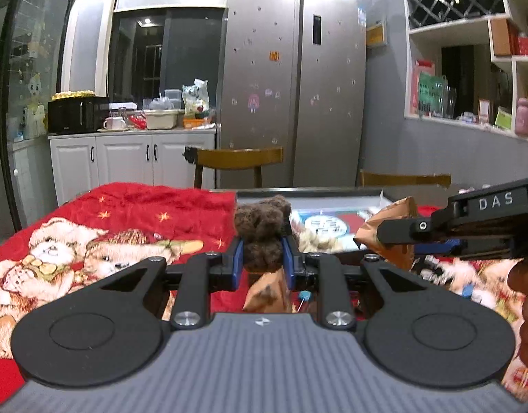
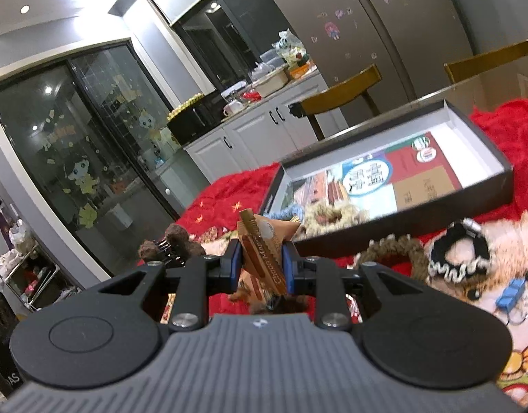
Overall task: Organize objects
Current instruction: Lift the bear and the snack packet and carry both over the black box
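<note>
My left gripper (image 1: pixel 263 253) is shut on a brown fuzzy scrunchie (image 1: pixel 260 230) and holds it above the red blanket, just short of the open black box (image 1: pixel 308 195). My right gripper (image 2: pixel 262 263) is shut on a brown Choco snack packet (image 2: pixel 264 244), also near the box (image 2: pixel 436 206). The right gripper shows in the left wrist view (image 1: pixel 398 232) with the packet (image 1: pixel 384 223). The left gripper's scrunchie shows in the right wrist view (image 2: pixel 176 239). A beige scrunchie (image 2: pixel 329 215) lies inside the box at its near corner.
On the red bear-print blanket (image 1: pixel 133 213) lie a tan scrunchie (image 2: pixel 391 247), a black-and-white scrunchie (image 2: pixel 460 254), a blue clip (image 2: pixel 511 292) and another brown packet (image 1: pixel 267 292). Wooden chairs (image 1: pixel 238 160) stand behind the table. A fridge (image 1: pixel 291 86) stands beyond.
</note>
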The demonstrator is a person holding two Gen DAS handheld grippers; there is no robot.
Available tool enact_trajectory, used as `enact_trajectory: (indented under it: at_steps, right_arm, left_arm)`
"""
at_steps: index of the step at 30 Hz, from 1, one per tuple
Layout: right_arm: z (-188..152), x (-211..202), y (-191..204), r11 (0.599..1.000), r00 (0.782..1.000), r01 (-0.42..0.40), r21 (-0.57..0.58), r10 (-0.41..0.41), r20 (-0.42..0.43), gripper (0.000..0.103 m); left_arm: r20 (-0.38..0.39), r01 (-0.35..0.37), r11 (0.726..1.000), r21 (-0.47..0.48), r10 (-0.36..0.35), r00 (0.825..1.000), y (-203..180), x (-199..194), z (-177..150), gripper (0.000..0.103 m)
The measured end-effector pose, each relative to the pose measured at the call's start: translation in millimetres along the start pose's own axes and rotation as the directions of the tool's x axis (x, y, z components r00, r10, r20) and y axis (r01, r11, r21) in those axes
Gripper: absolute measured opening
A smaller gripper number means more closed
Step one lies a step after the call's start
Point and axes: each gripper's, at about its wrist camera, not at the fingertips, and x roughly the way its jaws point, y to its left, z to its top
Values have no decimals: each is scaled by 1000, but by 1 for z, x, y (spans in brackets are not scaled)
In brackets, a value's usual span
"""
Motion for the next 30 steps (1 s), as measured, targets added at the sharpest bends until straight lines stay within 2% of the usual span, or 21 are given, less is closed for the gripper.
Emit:
enact_trajectory:
  at_steps: [8, 15, 30]
  right_arm:
    - [32, -19, -5, 1000, 997, -4, 17, 2, 78, 28]
    - [67, -22, -23, 998, 988, 0, 70, -11, 154, 28]
    - [110, 14, -83, 987, 984, 47, 157, -73, 162, 28]
  left_arm:
    - [32, 13, 1000, -23, -12, 999, -12, 3, 39, 28]
    - [90, 48, 998, -49, -43, 995, -29, 18, 76, 28]
    - [65, 100, 989, -111, -93, 994, -93, 101, 115, 28]
